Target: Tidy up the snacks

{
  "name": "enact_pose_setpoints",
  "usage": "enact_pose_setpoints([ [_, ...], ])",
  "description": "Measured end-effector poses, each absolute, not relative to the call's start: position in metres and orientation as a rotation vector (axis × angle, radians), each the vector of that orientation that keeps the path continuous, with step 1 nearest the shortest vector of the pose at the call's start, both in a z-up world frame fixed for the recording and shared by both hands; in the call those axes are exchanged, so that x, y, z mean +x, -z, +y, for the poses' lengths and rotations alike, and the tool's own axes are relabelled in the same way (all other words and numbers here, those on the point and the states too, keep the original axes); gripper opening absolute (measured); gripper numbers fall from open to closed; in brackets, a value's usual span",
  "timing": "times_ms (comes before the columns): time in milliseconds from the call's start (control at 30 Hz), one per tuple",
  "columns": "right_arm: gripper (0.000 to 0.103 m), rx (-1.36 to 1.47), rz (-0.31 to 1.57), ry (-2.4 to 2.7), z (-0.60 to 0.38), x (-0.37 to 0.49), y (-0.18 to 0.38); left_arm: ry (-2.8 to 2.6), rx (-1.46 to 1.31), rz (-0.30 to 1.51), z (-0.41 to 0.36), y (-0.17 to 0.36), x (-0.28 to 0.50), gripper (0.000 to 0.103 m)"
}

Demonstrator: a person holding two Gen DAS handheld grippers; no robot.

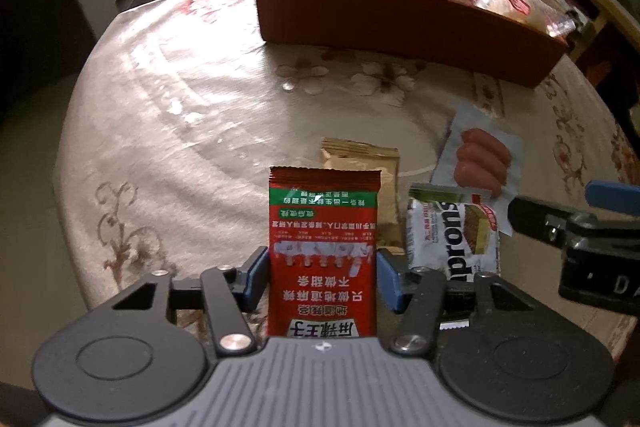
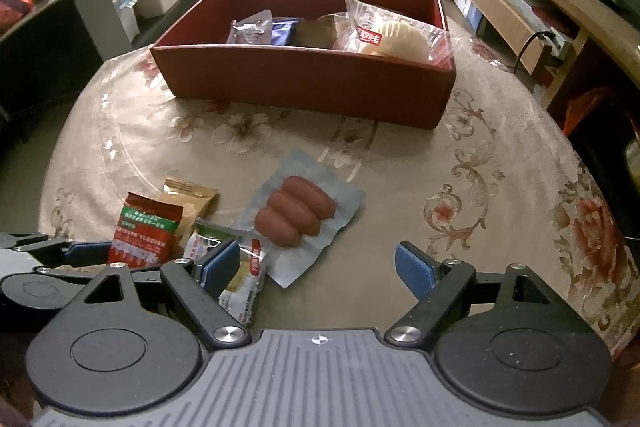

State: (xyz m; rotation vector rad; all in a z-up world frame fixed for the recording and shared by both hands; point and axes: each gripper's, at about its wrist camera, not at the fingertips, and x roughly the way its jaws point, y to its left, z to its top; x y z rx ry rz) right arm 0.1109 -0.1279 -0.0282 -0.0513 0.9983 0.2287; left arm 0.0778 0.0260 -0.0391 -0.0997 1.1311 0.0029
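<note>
My left gripper (image 1: pixel 322 277) has its jaws clamped on the sides of a red snack packet (image 1: pixel 323 251) near the table's (image 2: pixel 400 167) near edge. My right gripper (image 2: pixel 318 267) hangs with jaws apart over bare cloth. Beside it lie a white wafer packet (image 2: pixel 240 275), a tan packet (image 2: pixel 192 201) and a sausage pack (image 2: pixel 298 215). The red box (image 2: pixel 304 83) at the far edge holds more snacks.
</note>
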Motion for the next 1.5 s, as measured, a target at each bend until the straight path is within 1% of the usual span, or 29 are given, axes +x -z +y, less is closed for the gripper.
enact_pose_setpoints([
  [233,0.089,-0.072,1.049,-0.266,-0.112,0.107,0.039,-0.002,-0.130,1.126,0.042,0.036,0.065,0.057],
  [567,0.087,-0.061,1.089,-0.291,-0.082,0.105,0.052,-0.060,-0.093,1.128,0.058,0.042,0.059,0.057],
  [633,0.084,-0.075,1.098,-0.284,-0.078,0.107,0.057,-0.065,-0.079,1.125,0.059,0.043,0.059,0.057],
  [800,0.084,-0.077,1.103,-0.290,-0.076,0.108,0.060,-0.059,-0.070,1.125,0.058,0.044,0.058,0.059],
  [867,0.081,-0.080,1.103,-0.295,-0.076,0.107,0.059,-0.057,-0.068,1.128,0.058,0.043,0.058,0.061],
  [933,0.075,-0.091,1.100,-0.313,-0.074,0.104,0.058,-0.054,-0.077,1.131,0.058,0.042,0.059,0.061],
  [1000,0.073,-0.116,1.091,-0.329,-0.072,0.100,0.057,-0.049,-0.114,1.136,0.064,0.041,0.060,0.061],
  [1100,0.065,-0.119,1.092,-0.349,-0.073,0.097,0.055,-0.051,-0.149,1.136,0.071,0.040,0.059,0.061],
  [1167,0.064,-0.117,1.095,-0.349,-0.075,0.096,0.054,-0.050,-0.149,1.135,0.072,0.040,0.059,0.061],
  [1267,0.064,-0.109,1.098,-0.344,-0.078,0.096,0.052,-0.051,-0.141,1.134,0.070,0.040,0.058,0.061],
  [1433,0.072,-0.149,1.122,-0.336,-0.067,0.098,0.059,-0.064,-0.096,1.126,0.061,0.042,0.058,0.060],
  [1500,0.071,-0.198,1.103,-0.330,-0.061,0.096,0.062,-0.063,-0.095,1.127,0.060,0.041,0.058,0.061],
])
